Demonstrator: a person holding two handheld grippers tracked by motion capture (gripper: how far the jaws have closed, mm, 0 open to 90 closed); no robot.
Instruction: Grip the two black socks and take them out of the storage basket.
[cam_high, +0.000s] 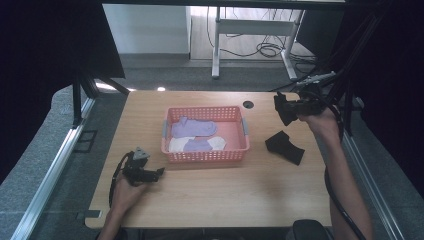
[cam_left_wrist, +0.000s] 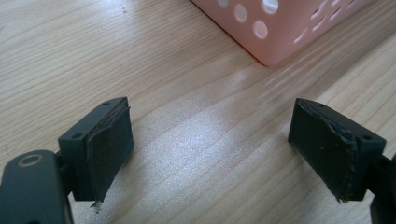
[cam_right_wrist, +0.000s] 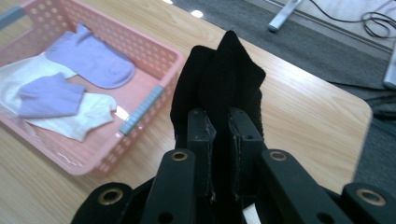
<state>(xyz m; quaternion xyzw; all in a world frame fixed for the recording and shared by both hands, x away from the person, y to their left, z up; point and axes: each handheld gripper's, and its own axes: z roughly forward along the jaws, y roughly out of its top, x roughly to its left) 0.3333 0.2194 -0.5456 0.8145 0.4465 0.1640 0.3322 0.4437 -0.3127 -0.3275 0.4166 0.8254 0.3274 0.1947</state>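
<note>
While clamped in the right gripper (cam_right_wrist: 222, 140), an unlabelled black sock (cam_right_wrist: 219, 79).

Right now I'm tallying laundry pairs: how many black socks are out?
2. One black sock is clamped in the right gripper, held above the table's far right. The other black sock lies on the table, right of the pink basket.
</note>
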